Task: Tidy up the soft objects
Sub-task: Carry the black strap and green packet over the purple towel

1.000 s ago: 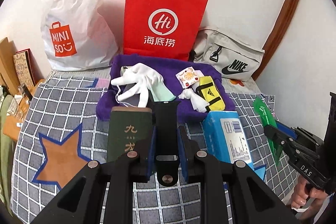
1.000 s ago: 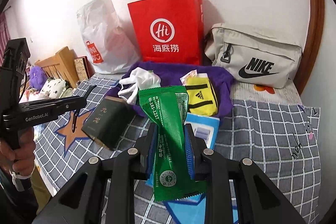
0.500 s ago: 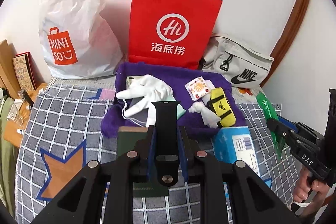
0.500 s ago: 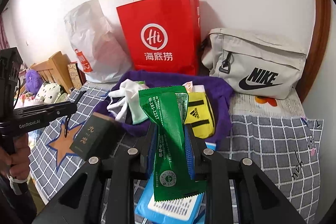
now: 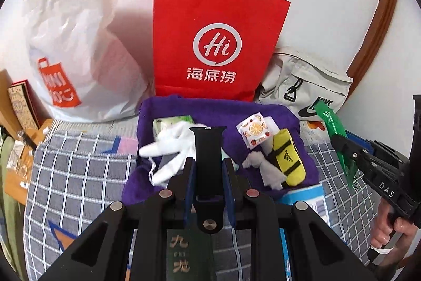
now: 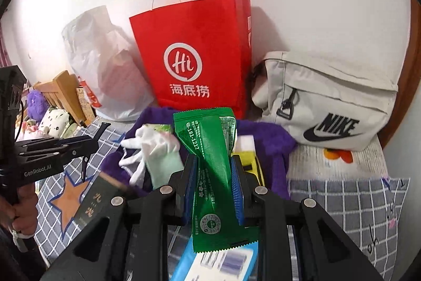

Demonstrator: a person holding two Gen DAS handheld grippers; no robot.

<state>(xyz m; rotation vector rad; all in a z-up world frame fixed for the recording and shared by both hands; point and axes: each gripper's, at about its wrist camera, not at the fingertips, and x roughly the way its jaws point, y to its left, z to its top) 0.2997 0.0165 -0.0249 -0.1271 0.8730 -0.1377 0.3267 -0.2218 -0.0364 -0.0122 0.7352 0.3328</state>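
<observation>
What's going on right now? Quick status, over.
Left gripper shut on black watch strap. Right gripper shut on green sachet. Both over purple towel with white glove. Nothing blocking.

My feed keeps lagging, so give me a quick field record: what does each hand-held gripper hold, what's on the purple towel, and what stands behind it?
left hand-held gripper: shut on black watch strap
right hand-held gripper: shut on green packet
purple towel: white glove, yellow pouch, orange-print packet
behind towel: white plastic bag, red paper bag, grey Nike bag
</observation>
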